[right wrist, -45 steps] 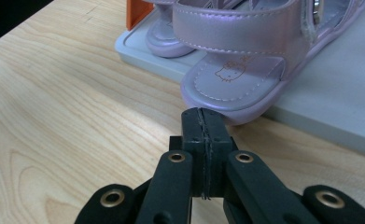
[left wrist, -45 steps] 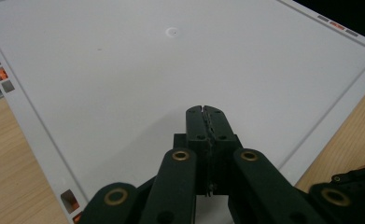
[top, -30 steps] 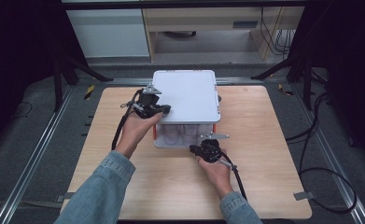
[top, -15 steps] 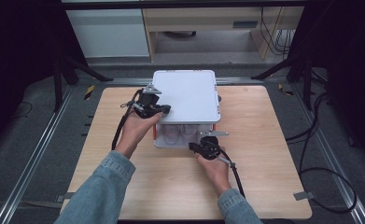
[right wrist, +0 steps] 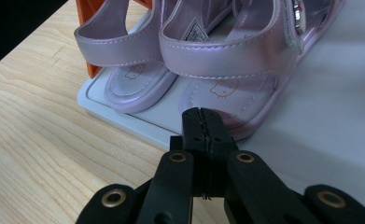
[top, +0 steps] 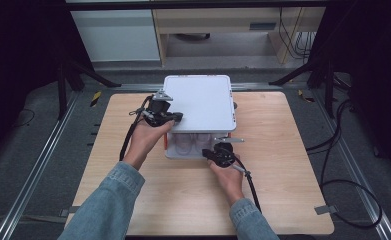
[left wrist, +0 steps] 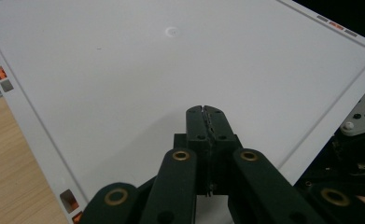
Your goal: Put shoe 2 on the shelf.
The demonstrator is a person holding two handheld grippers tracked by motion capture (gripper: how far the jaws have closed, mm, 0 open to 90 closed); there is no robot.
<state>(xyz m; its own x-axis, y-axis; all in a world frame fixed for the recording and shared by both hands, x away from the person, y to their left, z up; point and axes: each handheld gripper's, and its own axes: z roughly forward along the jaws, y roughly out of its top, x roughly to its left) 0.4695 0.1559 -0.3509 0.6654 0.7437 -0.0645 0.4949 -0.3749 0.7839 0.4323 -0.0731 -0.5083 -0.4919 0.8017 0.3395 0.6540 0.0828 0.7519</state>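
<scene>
Right gripper (top: 214,153) has edged toward the sandals (right wrist: 189,70) — jaws closed.

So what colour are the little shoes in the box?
Pale pink, shiny sandals; clearest in the right gripper view.

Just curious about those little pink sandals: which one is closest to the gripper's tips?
The sandal on the right; the shut right gripper points at its heel. The other sandal lies leftward.

High view overhead — gripper views close on one rack (top: 199,107).
</scene>
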